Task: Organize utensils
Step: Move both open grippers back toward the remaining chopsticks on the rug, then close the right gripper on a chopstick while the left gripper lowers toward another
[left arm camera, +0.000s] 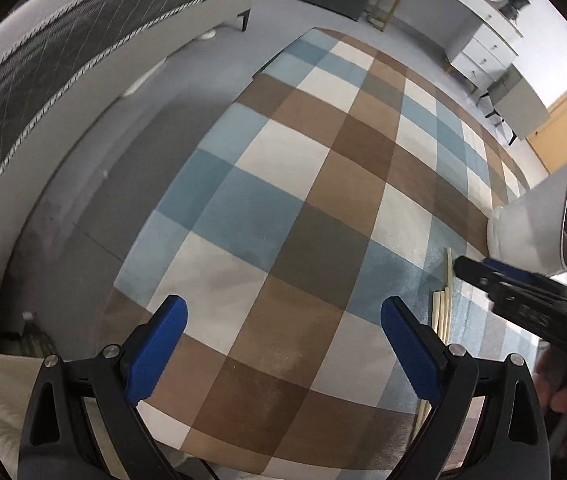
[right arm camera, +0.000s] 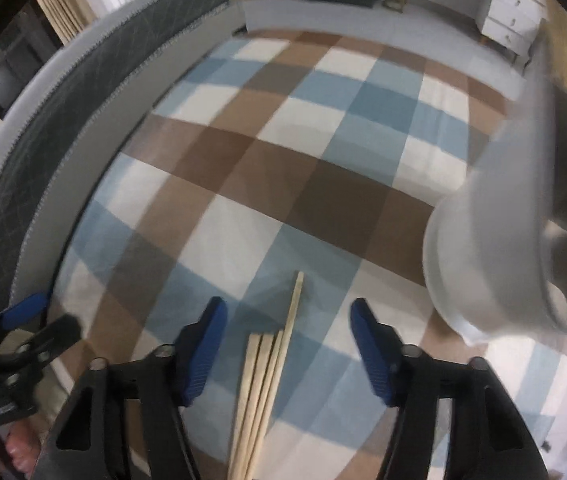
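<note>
While the left gripper (left arm camera: 283, 320) hangs released over bare checked cloth (left arm camera: 303, 184), the wooden chopsticks (right arm camera: 267, 376) lie bundled near the cloth's near edge, between the right gripper's (right arm camera: 287, 320) spread, empty fingers; a white holder (right arm camera: 495, 264) lies tipped at the right edge.

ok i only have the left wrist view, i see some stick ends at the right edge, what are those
Observer: Wooden chopsticks, a bundle of about four lying on the checked cloth, one poking further forward than the rest.
Operator: is the right gripper on them
Observer: No. The right gripper is open, and the chopsticks lie between its fingers, not clamped.
Operator: and the grey thing by them
Observer: A tipped grey holder cup, just right of the chopsticks; its inside looks empty, though the view is blurred.
</note>
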`<state>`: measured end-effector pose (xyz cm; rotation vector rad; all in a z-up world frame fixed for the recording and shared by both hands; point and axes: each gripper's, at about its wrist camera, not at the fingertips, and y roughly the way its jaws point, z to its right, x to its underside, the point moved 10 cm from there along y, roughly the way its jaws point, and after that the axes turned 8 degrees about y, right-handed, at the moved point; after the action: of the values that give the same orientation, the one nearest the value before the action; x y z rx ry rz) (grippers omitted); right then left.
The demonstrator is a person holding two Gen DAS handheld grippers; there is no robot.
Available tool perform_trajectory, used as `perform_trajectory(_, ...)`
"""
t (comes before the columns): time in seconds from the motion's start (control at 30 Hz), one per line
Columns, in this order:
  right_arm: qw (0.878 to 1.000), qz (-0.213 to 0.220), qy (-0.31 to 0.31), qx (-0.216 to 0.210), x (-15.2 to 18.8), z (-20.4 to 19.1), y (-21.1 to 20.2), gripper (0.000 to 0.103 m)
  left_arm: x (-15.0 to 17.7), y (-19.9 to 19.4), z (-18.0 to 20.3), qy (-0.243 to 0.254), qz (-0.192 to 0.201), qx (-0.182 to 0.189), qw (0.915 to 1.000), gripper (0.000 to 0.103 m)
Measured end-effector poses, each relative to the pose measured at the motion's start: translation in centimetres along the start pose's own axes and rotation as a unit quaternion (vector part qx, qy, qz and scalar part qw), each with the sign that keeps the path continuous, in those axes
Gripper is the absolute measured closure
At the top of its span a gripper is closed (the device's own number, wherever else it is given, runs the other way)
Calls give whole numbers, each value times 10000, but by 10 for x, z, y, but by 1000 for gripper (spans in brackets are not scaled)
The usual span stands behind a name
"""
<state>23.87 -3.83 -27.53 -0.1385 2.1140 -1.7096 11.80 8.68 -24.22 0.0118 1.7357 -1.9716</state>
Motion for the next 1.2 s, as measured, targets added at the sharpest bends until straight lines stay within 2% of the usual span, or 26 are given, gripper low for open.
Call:
perform_trajectory(0.17, 9994, -327, 71, 56, 5, 4, 16, 62, -1, -4, -2, -151, -13, 175, 9997, 8)
perform_trajectory(0.37, 9989, -297, -30, 350, 3, 5, 19, 75, -2, -5, 4, -59, -34, 326, 9994, 8)
perform_trajectory(0.43, 9976, -286, -173, 610, 2, 4, 20, 84, -2, -5, 3, -37, -52, 320, 9995, 8)
perform_trajectory(0.47, 9975, -297, -190, 620, 2, 3, 20, 87, -2, -4, 2, -44, -72, 308, 9995, 8)
perform_trajectory(0.5, 9975, -304, -168, 613, 2, 2, 20, 95, -2, -4, 1, -68, -78, 297, 9995, 8)
perform_trajectory(0.53, 9975, -294, -145, 620, 2, 1, 20, 98, -2, -4, -2, -114, -71, 266, 9996, 8)
perform_trajectory(0.67, 9980, -173, -124, 596, 2, 0, 19, 100, -2, -3, -5, -161, -68, 211, 9996, 8)
perform_trajectory(0.8, 9990, 161, 48, 423, 7, 2, 3, 100, -1, -3, 5, 84, 1, 242, 9997, 8)
perform_trajectory(0.93, 9970, 738, 187, 137, 13, 5, -31, 100, 6, 2, 20, 353, -90, 434, 9984, 8)
perform_trajectory(1.1, 9880, 1422, 547, -247, 18, 13, -77, 100, 23, 13, 49, 789, -356, 821, 9929, 8)
perform_trajectory(1.2, 9789, 1762, 885, -533, 24, 31, -99, 100, 34, 14, 68, 1104, -452, 980, 9880, 8)
